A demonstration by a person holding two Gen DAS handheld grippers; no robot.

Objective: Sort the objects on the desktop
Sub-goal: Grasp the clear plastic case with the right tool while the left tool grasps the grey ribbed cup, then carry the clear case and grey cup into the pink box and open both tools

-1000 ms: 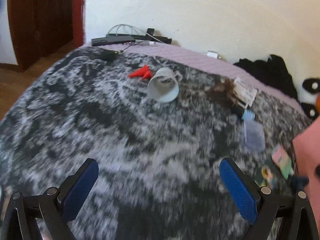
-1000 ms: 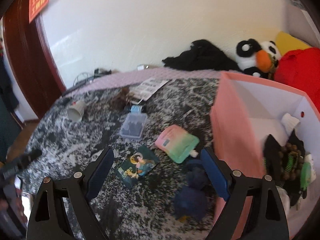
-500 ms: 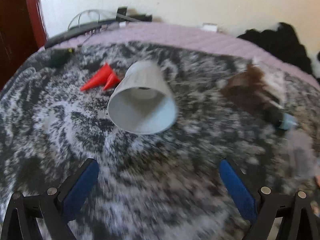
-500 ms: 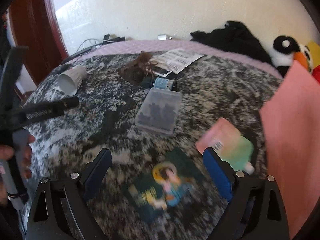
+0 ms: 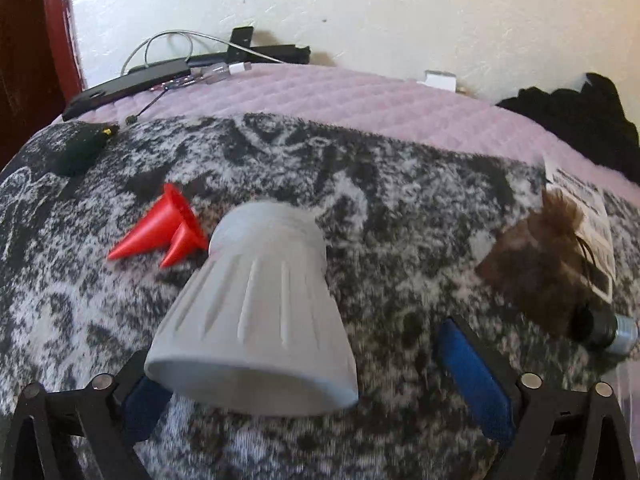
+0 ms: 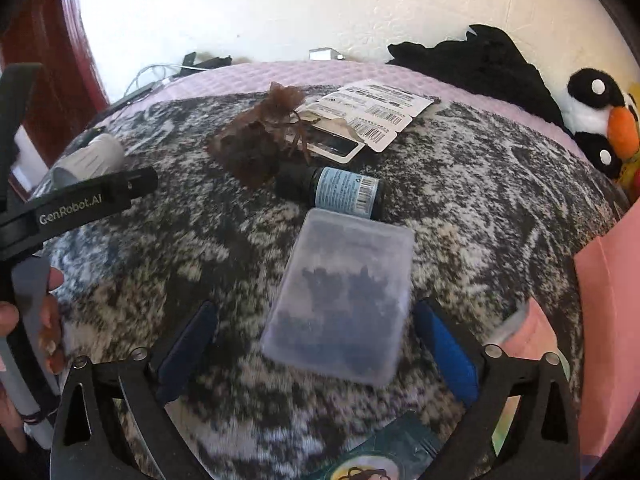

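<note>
Grey cup (image 5: 256,312) lies between the closing left claw (image 5: 316,380); clear box (image 6: 344,292) between the widening right claw (image 6: 316,348)

The left gripper (image 5: 304,380) is pointing steeply downward, its blue-padded fingers (image 5: 476,376) spread wide; its jaws have just been closing a little, a grey cup lying between them without visible pressure from the pads. The right gripper (image 6: 316,352) is also angling down, jaws just having been opening, a clear case lying between them untouched. A hand (image 6: 38,320) is gripping the left tool's handle
</note>
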